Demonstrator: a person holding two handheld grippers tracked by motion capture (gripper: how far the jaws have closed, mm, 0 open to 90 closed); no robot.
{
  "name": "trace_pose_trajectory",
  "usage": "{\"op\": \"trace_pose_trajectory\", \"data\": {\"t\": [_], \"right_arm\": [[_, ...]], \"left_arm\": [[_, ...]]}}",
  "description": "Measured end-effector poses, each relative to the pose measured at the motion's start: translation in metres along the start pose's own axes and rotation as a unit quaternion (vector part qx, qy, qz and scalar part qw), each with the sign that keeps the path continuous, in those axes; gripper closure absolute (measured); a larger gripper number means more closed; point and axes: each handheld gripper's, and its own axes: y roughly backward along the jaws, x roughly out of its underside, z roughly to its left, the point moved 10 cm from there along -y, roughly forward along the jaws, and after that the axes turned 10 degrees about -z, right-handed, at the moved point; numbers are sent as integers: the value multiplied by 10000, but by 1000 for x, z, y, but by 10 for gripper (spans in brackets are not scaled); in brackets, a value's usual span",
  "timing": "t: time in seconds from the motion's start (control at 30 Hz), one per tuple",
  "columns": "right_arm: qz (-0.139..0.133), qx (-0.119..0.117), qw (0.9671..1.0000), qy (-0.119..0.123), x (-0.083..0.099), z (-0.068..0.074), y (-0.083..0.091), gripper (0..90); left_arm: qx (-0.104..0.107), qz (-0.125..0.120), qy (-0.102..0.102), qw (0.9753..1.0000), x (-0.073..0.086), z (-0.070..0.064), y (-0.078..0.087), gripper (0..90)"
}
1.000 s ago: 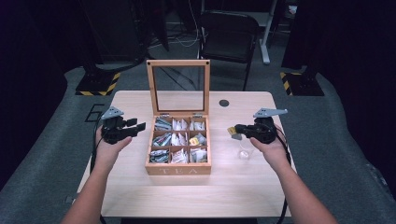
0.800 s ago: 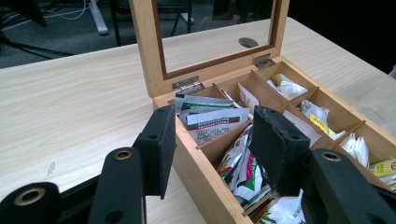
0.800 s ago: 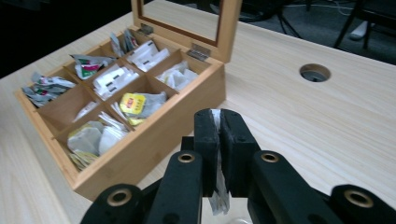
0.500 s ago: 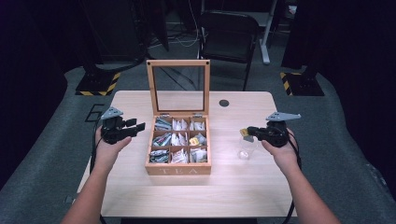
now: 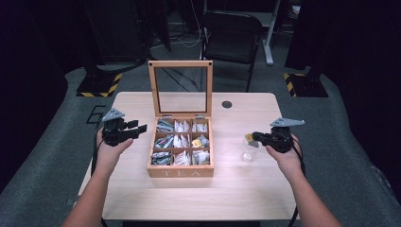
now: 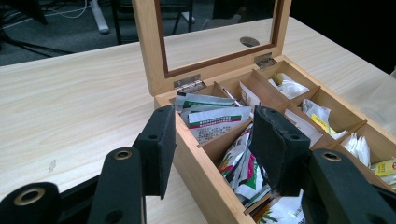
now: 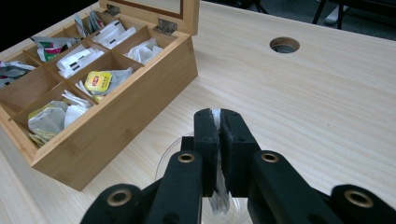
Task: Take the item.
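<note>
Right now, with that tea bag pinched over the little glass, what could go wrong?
The right gripper holds the tea bag above the clear glass. The glass looks light, so a low jaw might tip it. Released off-centre, the bag could land on the table. The left gripper sits open at the tea box wall and might nudge it.

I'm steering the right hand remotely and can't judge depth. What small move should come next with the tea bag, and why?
Probably lower it a little, then open. The right tool is shut on a tea bag that hangs over the clear glass cup beside the tea box. The bag's lower end seems to sit at the rim, so releasing now might drop it outside. The left tool stays open by the box.
</note>
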Motion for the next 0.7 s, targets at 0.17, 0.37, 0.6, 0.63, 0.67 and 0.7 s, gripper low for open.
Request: {"op": "trace_pose_trajectory", "data": {"t": [0.17, 0.37, 0.6, 0.63, 0.67, 0.7], "right_arm": [[36, 34, 10000, -32, 7, -2, -2, 853], [118, 41, 9999, -62, 16, -2, -4, 853], [135, 34, 9998, -104, 20, -4, -6, 851], [135, 34, 9998, -104, 20, -4, -6, 851], [159, 44, 9998, -117, 21, -4, -6, 850], [159, 44, 9998, -117, 21, -4, -6, 850]], "left_arm": [[9, 6, -15, 10000, 0, 0, 0, 500], [21, 15, -3, 10000, 1, -1, 0, 499], [-2, 9, 2, 10000, 1, 0, -1, 499], [-3, 8, 2, 10000, 1, 0, -1, 499], [-4, 10, 24, 10000, 1, 0, 0, 499], [-4, 10, 24, 10000, 1, 0, 0, 499]]}}
